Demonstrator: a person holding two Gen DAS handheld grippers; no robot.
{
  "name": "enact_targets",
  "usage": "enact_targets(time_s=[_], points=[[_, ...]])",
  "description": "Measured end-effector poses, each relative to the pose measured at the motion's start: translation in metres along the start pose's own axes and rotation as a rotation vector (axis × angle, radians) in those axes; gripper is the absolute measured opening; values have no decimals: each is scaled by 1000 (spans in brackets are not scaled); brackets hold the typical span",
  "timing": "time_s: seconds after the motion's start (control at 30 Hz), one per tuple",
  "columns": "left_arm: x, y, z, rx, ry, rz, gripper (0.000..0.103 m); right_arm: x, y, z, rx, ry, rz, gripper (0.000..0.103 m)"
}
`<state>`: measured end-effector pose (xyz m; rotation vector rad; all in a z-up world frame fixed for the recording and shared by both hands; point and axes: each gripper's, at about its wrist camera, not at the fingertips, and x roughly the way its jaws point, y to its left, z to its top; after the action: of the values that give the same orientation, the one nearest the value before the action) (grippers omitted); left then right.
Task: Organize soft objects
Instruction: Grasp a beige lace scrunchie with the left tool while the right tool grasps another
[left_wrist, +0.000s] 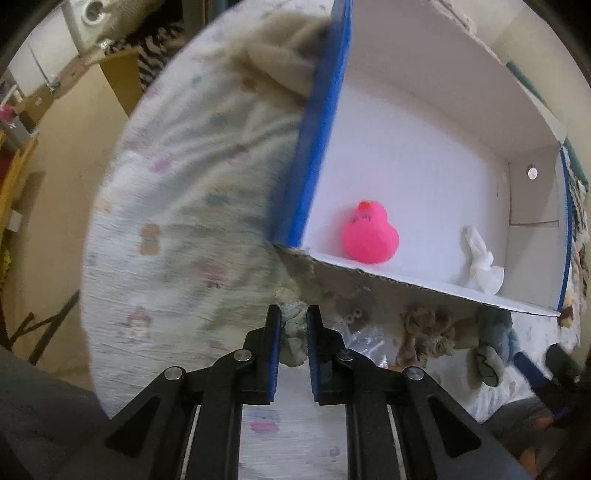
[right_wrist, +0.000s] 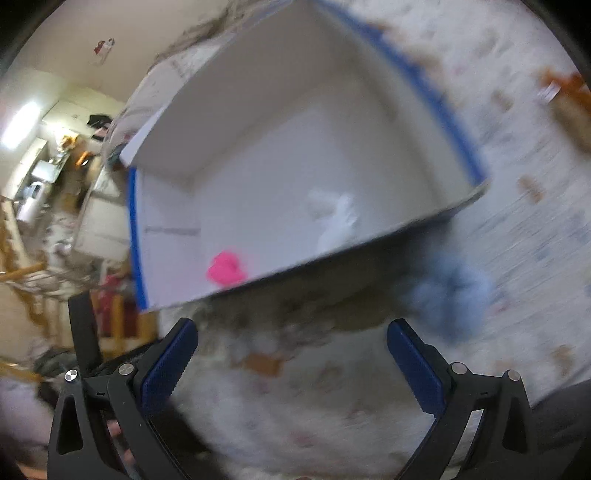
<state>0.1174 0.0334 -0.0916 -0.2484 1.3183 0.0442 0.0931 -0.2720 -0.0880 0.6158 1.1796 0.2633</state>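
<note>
Left wrist view: left gripper (left_wrist: 293, 328) fingers pinching grey soft toy (left_wrist: 294, 334) on the printed sheet (left_wrist: 166, 229), just outside the box (left_wrist: 424, 291). Lift clear of the rim, then drop beside pink duck (left_wrist: 370, 233). Right gripper (right_wrist: 291, 362) fingers spread, holding nothing.

The box (left_wrist: 424, 155) sits on the patterned cloth (left_wrist: 166, 229). Inside it, the rubber duck (left_wrist: 370, 236) lies at nine o'clock of the crumpled tissue (left_wrist: 480, 264), both against the near wall. At six o'clock of the box, soft toys (left_wrist: 428, 332) lie along the cloth.
</note>
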Motion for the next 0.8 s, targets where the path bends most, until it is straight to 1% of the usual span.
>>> enact_targets(time_s=[0.13, 0.17, 0.23, 0.3, 0.4, 0.43, 0.5, 0.6, 0.63, 0.67, 0.7, 0.77, 0.8], points=[[-7, -3, -5, 7, -14, -7, 12, 31, 7, -2, 6, 135, 66, 102], [-9, -4, -6, 10, -18, -4, 12, 39, 11, -2, -2, 164, 70, 96], [-11, -4, -5, 10, -25, 3, 12, 54, 18, 0, -13, 203, 68, 91], [-14, -1, -3, 7, -29, 14, 12, 71, 21, 0, -6, 240, 63, 91], [-10, 1, -4, -8, -18, 9, 12, 98, 22, -1, 1, 290, 23, 91], [-7, 1, -2, -9, -14, 7, 12, 105, 25, -2, -14, 288, -14, 91], [-3, 3, 0, -13, -7, -2, 12, 115, 34, -2, -87, 259, -107, 91], [-1, 6, 2, -28, 4, -21, 12, 126, 42, -1, -159, 217, -178, 91], [-1, 7, 2, -31, 3, -21, 12, 130, 43, -1, -178, 224, -188, 90], [0, 7, 2, -35, 4, -22, 12, 132, 43, -2, -194, 215, -208, 83], [0, 8, 3, -38, 6, -24, 12, 132, 44, -3, -211, 205, -232, 80], [1, 9, 3, -45, 11, -30, 12, 133, 47, -8, -247, 202, -273, 62], [1, 9, 3, -48, 15, -33, 12, 133, 48, -10, -274, 201, -302, 59]])
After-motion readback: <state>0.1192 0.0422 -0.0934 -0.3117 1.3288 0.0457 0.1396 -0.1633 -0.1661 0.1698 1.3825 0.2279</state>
